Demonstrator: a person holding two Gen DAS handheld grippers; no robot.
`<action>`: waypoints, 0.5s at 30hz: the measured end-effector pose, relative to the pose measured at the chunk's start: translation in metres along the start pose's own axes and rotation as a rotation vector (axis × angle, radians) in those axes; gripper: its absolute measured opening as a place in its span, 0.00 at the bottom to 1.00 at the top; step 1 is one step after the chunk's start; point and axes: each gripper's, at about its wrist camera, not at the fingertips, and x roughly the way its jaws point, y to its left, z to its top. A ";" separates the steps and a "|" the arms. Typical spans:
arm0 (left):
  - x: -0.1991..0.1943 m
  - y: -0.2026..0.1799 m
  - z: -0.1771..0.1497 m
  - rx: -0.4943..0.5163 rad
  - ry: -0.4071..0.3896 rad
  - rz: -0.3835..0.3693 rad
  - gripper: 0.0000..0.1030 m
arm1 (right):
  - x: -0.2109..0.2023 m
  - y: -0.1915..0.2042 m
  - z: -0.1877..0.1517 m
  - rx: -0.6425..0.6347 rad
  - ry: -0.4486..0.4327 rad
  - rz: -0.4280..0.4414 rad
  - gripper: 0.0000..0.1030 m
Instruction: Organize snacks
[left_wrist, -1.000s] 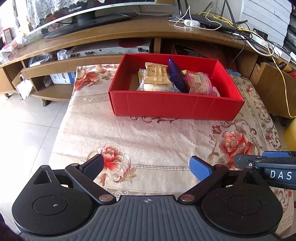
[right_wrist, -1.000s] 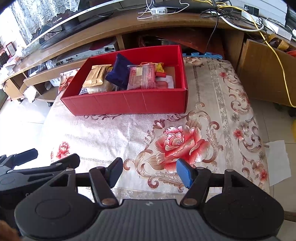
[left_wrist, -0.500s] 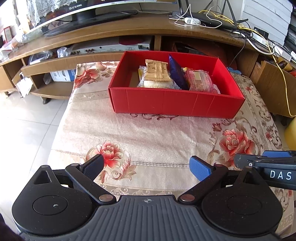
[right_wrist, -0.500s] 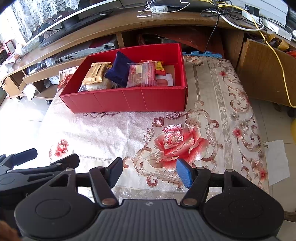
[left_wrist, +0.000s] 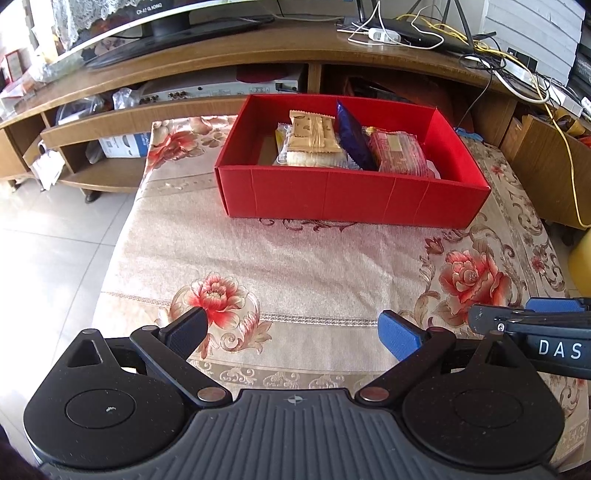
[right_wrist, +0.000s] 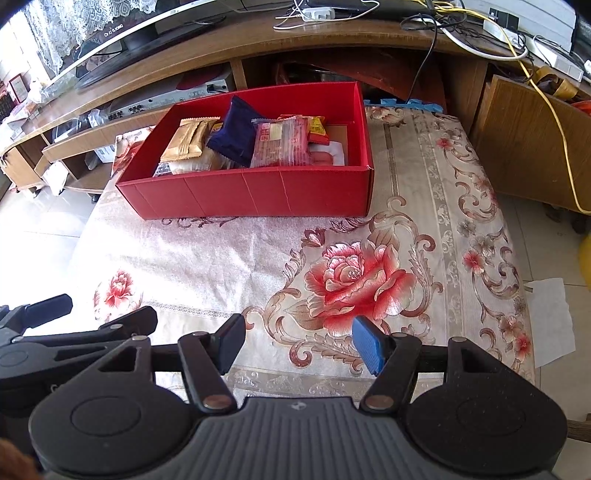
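Note:
A red box (left_wrist: 351, 197) (right_wrist: 258, 195) stands on the far part of a floral-cloth table (left_wrist: 295, 266) (right_wrist: 221, 258). Several snack packs lie in it: a tan wafer pack (left_wrist: 313, 133) (right_wrist: 190, 139), a dark blue pack (left_wrist: 351, 137) (right_wrist: 236, 131), a pink-red pack (left_wrist: 397, 152) (right_wrist: 282, 142). My left gripper (left_wrist: 291, 334) is open and empty above the table's near edge. My right gripper (right_wrist: 299, 345) is open and empty, right of the left one. Each shows at the edge of the other's view.
A long wooden TV cabinet (left_wrist: 258, 48) runs behind the table, with a TV base, cables and a power strip (left_wrist: 384, 35) on top and a receiver (left_wrist: 221, 90) on its shelf. Tiled floor (left_wrist: 44, 240) lies to the left. A sheet of paper (right_wrist: 550, 321) lies on the floor at right.
Both grippers have drawn back and risen slightly, so the box looks a little farther and lower in the views. Both stay open and empty.

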 end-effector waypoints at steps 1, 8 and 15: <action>0.000 0.000 0.000 0.001 0.002 0.000 0.97 | 0.000 0.000 0.000 -0.001 0.002 -0.001 0.58; 0.000 0.001 0.000 -0.001 0.009 -0.009 0.96 | 0.000 0.000 0.000 -0.003 0.002 -0.001 0.58; -0.001 0.000 -0.001 0.005 0.002 -0.009 0.95 | 0.000 0.000 -0.001 -0.004 0.002 -0.002 0.58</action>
